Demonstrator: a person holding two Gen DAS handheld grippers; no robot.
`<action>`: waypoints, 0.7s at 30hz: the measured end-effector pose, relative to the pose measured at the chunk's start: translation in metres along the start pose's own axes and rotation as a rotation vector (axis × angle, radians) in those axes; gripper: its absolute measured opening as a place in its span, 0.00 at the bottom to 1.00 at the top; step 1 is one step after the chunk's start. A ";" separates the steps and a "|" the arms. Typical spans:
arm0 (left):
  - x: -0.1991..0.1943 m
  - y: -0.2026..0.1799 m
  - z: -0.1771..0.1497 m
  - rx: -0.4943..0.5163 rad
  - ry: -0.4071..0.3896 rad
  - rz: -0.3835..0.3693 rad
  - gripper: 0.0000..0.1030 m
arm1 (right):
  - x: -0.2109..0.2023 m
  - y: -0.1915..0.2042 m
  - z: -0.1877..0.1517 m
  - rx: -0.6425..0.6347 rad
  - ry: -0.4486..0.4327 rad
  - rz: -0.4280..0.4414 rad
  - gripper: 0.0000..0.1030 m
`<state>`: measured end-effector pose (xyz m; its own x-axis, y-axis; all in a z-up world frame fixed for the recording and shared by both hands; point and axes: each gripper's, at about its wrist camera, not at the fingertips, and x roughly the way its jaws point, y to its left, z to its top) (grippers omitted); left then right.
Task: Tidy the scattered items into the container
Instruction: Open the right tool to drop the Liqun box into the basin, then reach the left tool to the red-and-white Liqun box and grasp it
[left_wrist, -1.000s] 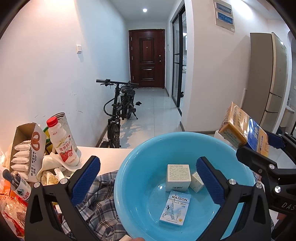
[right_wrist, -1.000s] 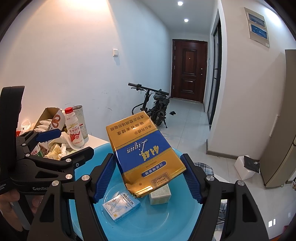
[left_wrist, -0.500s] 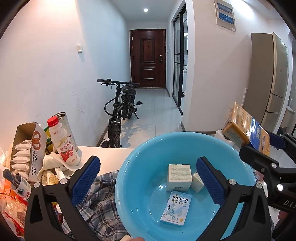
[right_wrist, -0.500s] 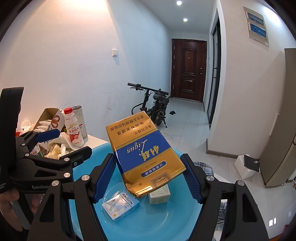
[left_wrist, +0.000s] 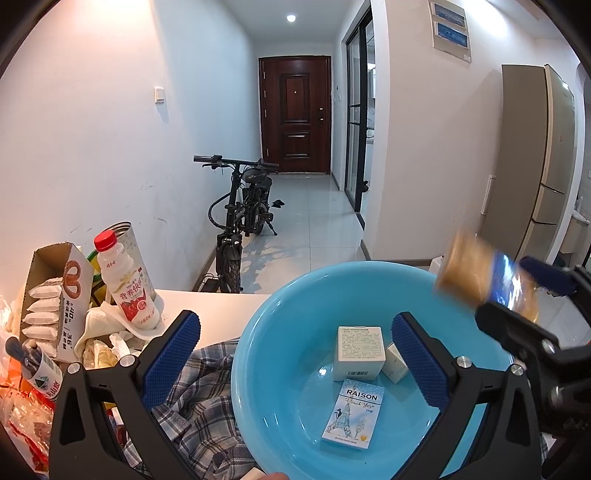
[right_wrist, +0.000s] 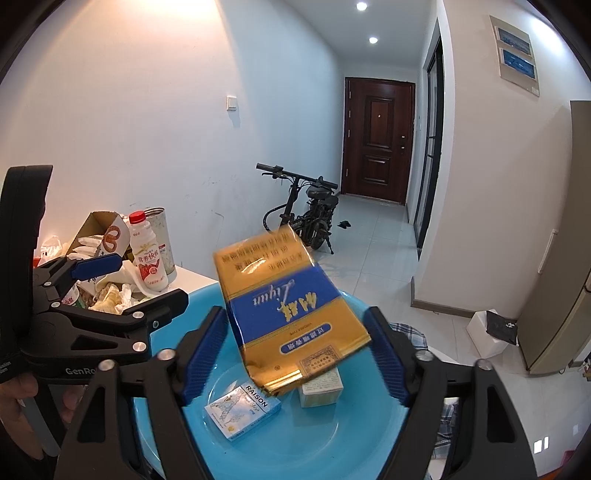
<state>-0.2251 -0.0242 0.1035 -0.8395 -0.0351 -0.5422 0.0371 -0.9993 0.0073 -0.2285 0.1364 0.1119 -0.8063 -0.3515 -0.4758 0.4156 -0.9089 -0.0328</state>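
A blue basin (left_wrist: 280, 354) (right_wrist: 332, 443) holds a RAISON pack (left_wrist: 352, 413) (right_wrist: 242, 410) and two small white boxes (left_wrist: 358, 352). My right gripper (right_wrist: 295, 350) has its jaws wide apart over the basin. A gold and blue carton (right_wrist: 290, 306) is between them, blurred and touching neither pad; it also shows blurred in the left wrist view (left_wrist: 487, 280). My left gripper (left_wrist: 295, 354) is open and empty, above the basin's near left side.
A plaid cloth (left_wrist: 195, 413) lies under the basin on the white table (left_wrist: 214, 314). To the left stand a red-capped milk bottle (left_wrist: 127, 280), a tin, a snack box (left_wrist: 55, 299) and wrappers. A bicycle (left_wrist: 243, 218) stands in the hallway.
My right gripper's jaws have widened and let go of the gold and blue carton, which now tips and drops towards the basin. My left gripper has not moved.
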 end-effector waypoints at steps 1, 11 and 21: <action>0.000 0.000 0.000 0.001 0.000 0.001 1.00 | 0.000 0.000 0.000 0.002 0.000 -0.013 1.00; -0.006 0.000 0.001 0.007 -0.012 0.006 1.00 | -0.007 -0.006 0.003 0.012 -0.007 -0.058 1.00; -0.015 -0.001 0.001 0.021 -0.014 -0.011 1.00 | -0.020 -0.014 0.007 0.021 -0.028 -0.079 1.00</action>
<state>-0.2132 -0.0226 0.1127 -0.8472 -0.0244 -0.5308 0.0166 -0.9997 0.0196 -0.2207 0.1544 0.1281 -0.8477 -0.2838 -0.4481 0.3410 -0.9387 -0.0505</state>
